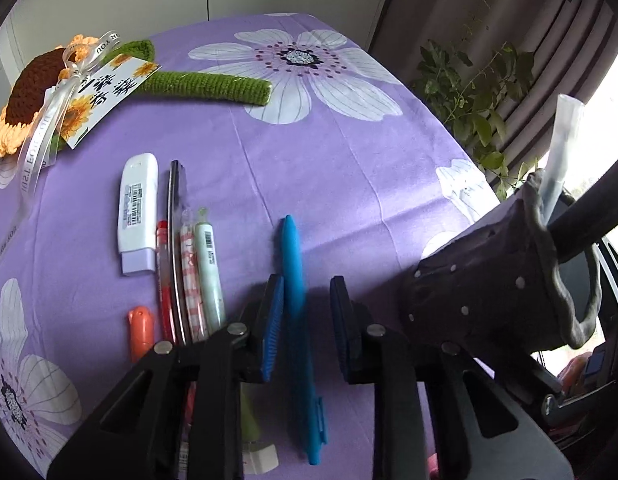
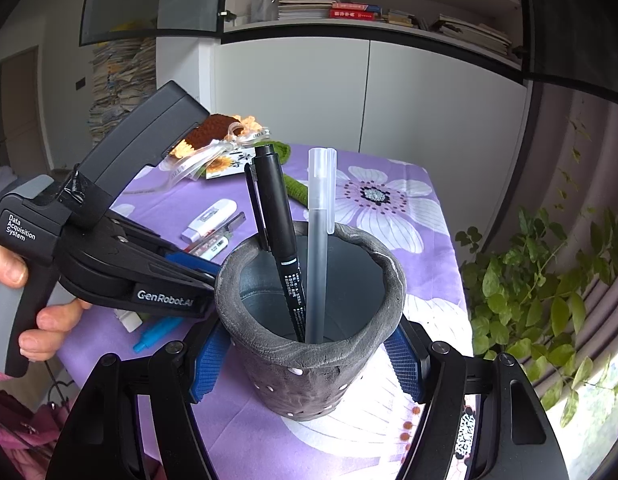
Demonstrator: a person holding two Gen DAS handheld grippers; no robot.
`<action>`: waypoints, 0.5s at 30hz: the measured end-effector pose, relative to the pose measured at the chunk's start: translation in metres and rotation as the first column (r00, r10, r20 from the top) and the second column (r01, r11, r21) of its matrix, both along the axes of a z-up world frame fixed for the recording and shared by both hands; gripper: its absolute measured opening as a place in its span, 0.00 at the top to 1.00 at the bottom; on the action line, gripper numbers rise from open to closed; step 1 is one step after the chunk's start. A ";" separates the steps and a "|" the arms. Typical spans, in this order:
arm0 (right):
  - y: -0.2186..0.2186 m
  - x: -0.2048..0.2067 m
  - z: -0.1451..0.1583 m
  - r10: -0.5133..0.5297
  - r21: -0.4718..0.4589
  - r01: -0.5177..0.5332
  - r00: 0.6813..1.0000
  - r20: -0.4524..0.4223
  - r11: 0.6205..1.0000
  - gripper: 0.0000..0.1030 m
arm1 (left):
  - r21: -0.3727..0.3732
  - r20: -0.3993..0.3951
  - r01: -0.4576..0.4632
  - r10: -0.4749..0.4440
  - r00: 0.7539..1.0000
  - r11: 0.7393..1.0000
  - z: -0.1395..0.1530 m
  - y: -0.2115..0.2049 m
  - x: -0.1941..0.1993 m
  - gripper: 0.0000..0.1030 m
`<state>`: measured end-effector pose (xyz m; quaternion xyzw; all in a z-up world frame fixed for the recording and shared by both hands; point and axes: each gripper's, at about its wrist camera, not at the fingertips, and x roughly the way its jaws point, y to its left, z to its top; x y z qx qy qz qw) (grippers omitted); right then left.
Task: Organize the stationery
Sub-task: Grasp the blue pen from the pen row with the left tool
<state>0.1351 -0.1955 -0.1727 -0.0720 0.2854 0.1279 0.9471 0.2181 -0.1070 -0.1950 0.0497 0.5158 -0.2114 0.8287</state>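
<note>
A blue pen (image 1: 295, 300) lies on the purple flowered cloth between the pads of my left gripper (image 1: 306, 284). The left pad is at the pen's side and a gap shows before the right pad, so the jaws stand open around it. My right gripper (image 2: 309, 360) is shut on a grey pen holder (image 2: 301, 384), its blue pads against both sides. A black pen (image 2: 275, 216) and a frosted grey pen (image 2: 319, 240) stand in the holder. The holder (image 1: 489, 280) hangs tilted just right of the left gripper.
Left of the blue pen lie a white correction tape (image 1: 137, 216), a red pen (image 1: 165, 280), a dark pen (image 1: 176, 240), a pink checked pen (image 1: 191, 280), a pale green pen (image 1: 209, 272) and an orange cap (image 1: 141, 332). A crochet sunflower (image 1: 29, 92) lies far left. A plant (image 1: 477, 92) stands past the table's right edge.
</note>
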 end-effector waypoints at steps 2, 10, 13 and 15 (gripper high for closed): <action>0.000 0.000 0.000 0.000 -0.002 0.000 1.000 -0.001 1.000 0.30 | 0.016 0.010 -0.002 0.002 1.000 1.000 0.000 -0.003 0.002 0.80; 0.001 0.000 0.000 0.000 -0.001 0.000 1.000 -0.002 1.000 0.30 | 0.059 0.052 0.000 -0.003 0.999 0.998 -0.002 -0.010 0.012 0.84; 0.001 0.000 0.000 0.000 -0.002 0.000 1.000 -0.001 1.000 0.30 | 0.060 0.063 -0.007 0.003 0.998 0.998 -0.003 -0.011 0.017 0.91; 0.001 0.000 0.000 0.000 0.000 0.000 1.000 -0.002 1.000 0.30 | 0.054 0.062 -0.007 0.004 0.998 0.999 -0.003 -0.010 0.017 0.91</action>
